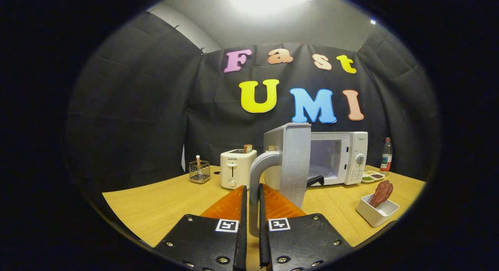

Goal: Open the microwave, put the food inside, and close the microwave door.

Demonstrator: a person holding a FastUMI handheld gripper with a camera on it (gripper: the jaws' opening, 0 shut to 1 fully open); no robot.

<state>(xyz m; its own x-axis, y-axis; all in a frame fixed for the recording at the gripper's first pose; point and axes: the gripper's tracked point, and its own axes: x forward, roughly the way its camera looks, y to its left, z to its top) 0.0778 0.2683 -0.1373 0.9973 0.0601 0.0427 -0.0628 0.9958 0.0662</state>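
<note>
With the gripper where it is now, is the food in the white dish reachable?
Probably not yet. The gripper is shut on the door handle of the open microwave. Once it lets go, the path looks free: the food stands in its white dish on bare table, off to the side.

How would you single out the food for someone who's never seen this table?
Find the white microwave at the back of the wooden table, its door swung open with the gripper shut on the handle. Nearer, off to the right of the fingers, sits a small white dish. The food is the dark reddish-brown piece propped up in it.
</note>
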